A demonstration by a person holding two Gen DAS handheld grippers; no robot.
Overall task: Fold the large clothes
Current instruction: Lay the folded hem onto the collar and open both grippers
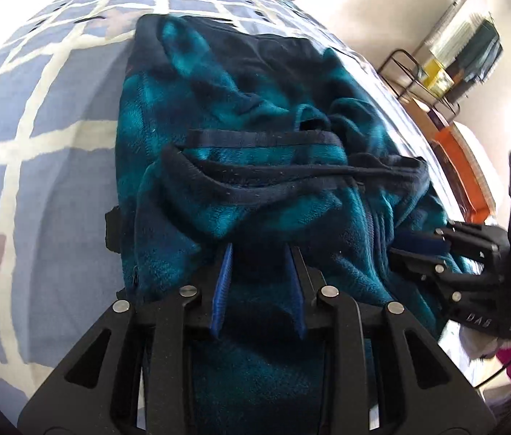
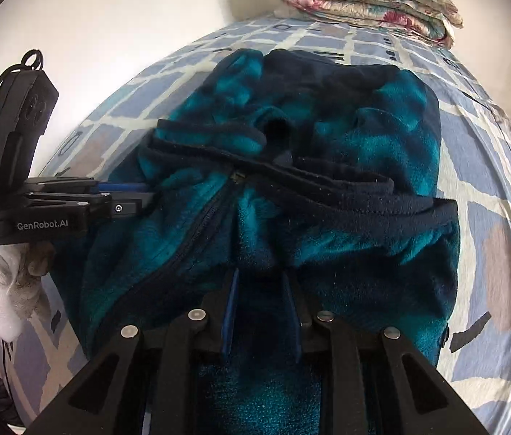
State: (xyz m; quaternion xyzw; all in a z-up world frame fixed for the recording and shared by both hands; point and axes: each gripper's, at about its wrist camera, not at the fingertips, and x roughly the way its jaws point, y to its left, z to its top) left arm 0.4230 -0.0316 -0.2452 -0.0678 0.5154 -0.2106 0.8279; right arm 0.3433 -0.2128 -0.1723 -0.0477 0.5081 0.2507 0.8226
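Observation:
A teal and navy fleece jacket [image 1: 241, 116] lies bunched on the bed, its zipper [image 2: 197, 232] running down the front; it also shows in the right wrist view [image 2: 364, 152]. My left gripper [image 1: 260, 250] has its blue-padded fingers pushed into the near edge of the fleece, with fabric between them. My right gripper [image 2: 259, 273] holds the near edge the same way. Each gripper shows in the other's view, the right one [image 1: 418, 244] at the jacket's right side, the left one [image 2: 135, 195] at its left side, both clamped on fleece.
The bed has a blue sheet with a white grid [image 1: 38, 116]. A folded floral quilt [image 2: 364, 0] lies at the far end. A black wire rack [image 1: 432, 72] and an orange box [image 1: 461, 174] stand right of the bed. A white wall [image 2: 110, 18] is behind.

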